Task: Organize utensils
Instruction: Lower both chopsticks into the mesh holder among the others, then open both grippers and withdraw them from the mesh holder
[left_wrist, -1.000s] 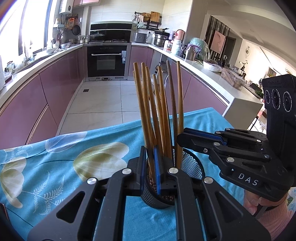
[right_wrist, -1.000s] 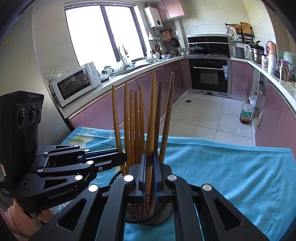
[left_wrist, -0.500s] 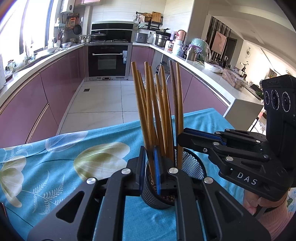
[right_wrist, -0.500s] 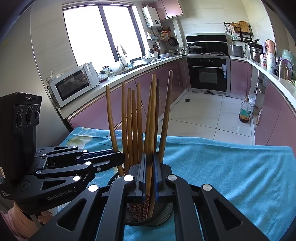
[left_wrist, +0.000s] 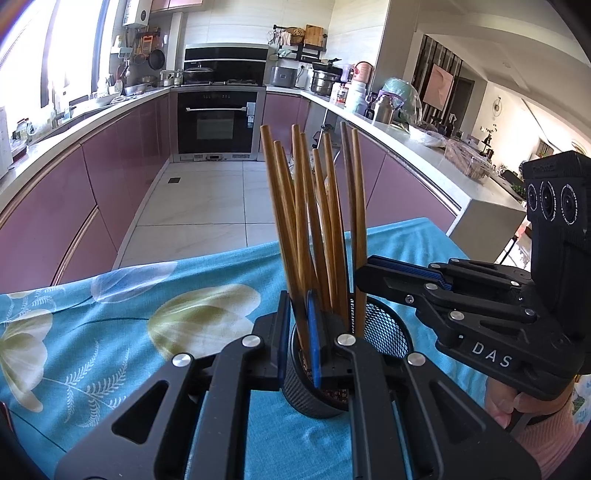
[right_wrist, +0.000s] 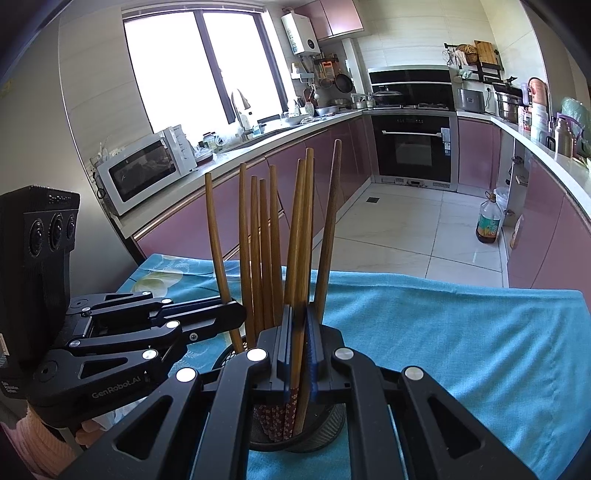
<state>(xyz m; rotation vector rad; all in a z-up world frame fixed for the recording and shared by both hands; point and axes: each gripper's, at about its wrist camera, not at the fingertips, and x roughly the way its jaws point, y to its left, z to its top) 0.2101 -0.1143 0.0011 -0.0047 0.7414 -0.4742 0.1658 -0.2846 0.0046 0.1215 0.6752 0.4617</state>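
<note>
Wooden chopsticks (left_wrist: 325, 221), about nine or ten, stand fanned out with their patterned ends down in a black mesh holder (left_wrist: 384, 332), which sits on a table under a blue floral tablecloth (left_wrist: 110, 332). Left gripper (left_wrist: 299, 332): jaws drawn narrow, pinching one chopstick just above the holder's rim. Right gripper (right_wrist: 299, 343): jaws likewise narrow, clamped on a chopstick low on its shaft, its red patterned end visible below the pads inside the holder (right_wrist: 325, 424). Left wrist view alone shows the right gripper (left_wrist: 373, 273) side-on, coming in from the right, fingertips against the outermost chopsticks, a hand (left_wrist: 517, 406) in a pink sleeve gripping its handle; it also shows the right-hand counter (left_wrist: 424, 144) crowded with pots, bottles and a wrapped fan. Right wrist view alone shows the left gripper (right_wrist: 236, 317) from the side, entering from the left, and behind it a white microwave (right_wrist: 144, 173) on the counter, a bright window (right_wrist: 207, 66), and an oil bottle (right_wrist: 489, 221) on the tiled floor. Both views catch the built-in oven (left_wrist: 216, 122) at the far end between mauve cabinets (left_wrist: 110, 173). Which chopstick each gripper holds cannot be matched across views.
</note>
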